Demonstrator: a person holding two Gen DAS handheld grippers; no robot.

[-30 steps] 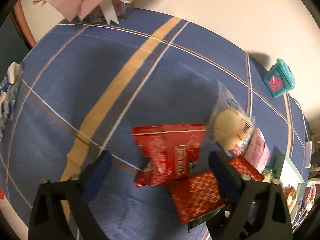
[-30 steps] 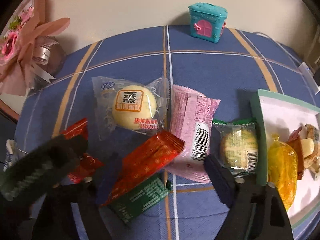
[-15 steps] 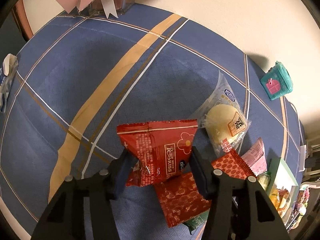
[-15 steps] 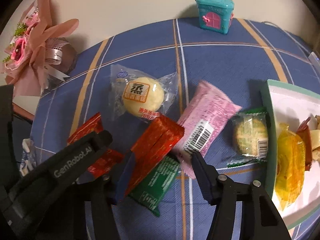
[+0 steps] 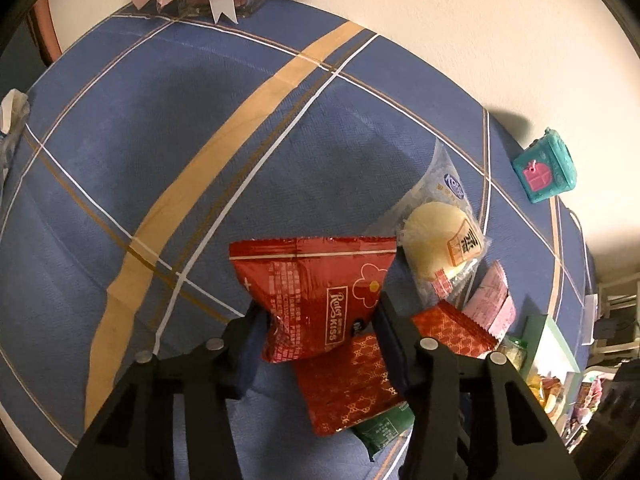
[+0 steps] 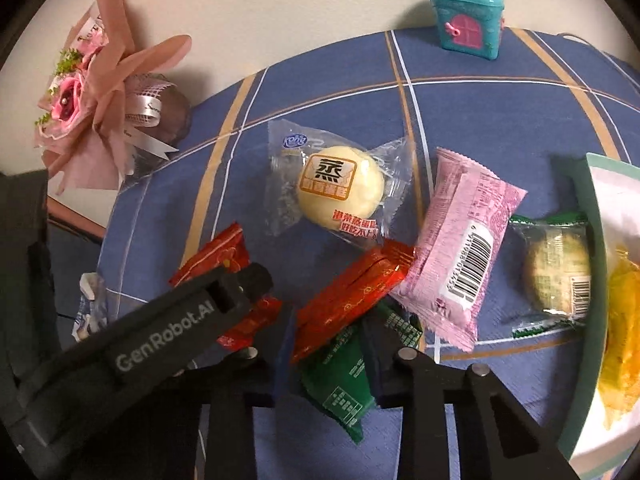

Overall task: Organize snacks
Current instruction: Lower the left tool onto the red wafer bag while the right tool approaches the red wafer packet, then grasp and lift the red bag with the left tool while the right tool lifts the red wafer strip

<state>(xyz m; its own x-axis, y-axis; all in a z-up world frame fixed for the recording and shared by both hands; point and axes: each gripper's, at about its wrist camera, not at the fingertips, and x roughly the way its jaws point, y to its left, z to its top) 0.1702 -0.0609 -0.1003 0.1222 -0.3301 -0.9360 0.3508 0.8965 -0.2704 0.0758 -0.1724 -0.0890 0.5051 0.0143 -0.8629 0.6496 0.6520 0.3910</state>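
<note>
Closing my left jaws [image 5: 320, 322] on the red Kiss packet [image 5: 316, 296]. My right jaws [image 6: 326, 354] are closing around the green packet [image 6: 344, 380], under the red patterned packet [image 6: 352, 300].

A table under a blue cloth [image 6: 480, 120] with tan and white stripes carries everything. At the upper left of the right wrist view a pink bouquet [image 6: 100, 92] lies at the cloth's edge; at the top right stands a teal toy house [image 6: 466, 20]. Mid-frame lie a bun in clear wrap [image 6: 340, 188], a pink pack [image 6: 460, 248] and a green-edged cookie pack [image 6: 556, 276] — the last just beside a tray [image 6: 592, 220] at the right edge. Lower centre, a red pack [image 6: 224, 256] lies flat, and another red pack [image 6: 352, 296] overlaps a green one [image 6: 344, 392].
</note>
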